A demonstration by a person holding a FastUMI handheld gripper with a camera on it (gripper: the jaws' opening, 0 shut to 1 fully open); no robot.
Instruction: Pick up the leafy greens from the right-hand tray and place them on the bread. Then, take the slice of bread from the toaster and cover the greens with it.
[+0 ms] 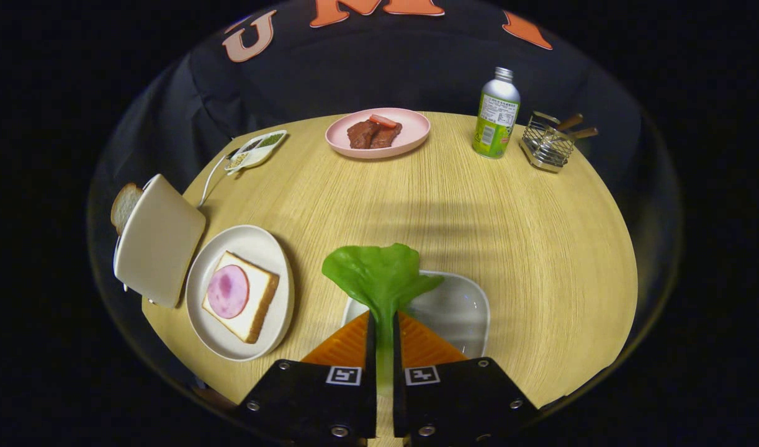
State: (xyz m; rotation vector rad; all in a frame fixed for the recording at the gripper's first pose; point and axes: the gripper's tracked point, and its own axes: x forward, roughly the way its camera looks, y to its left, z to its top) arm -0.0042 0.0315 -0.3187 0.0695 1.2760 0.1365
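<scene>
while the gripper (384, 329) pinches its stem, the leafy greens (379, 273) fan out ahead.

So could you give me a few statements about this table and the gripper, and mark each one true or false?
1. The gripper is shut on the leafy greens. True.
2. The slice of bread on the plate is bare. False: a round pink slice of meat lies on it.
3. A slice of bread sticks out of the toaster. True.
4. The pink plate beyond the fingers holds only greens. False: it holds brown meat with a red piece.
5. The bottle lies on its side. False: it stands upright beside the wire basket.
</scene>
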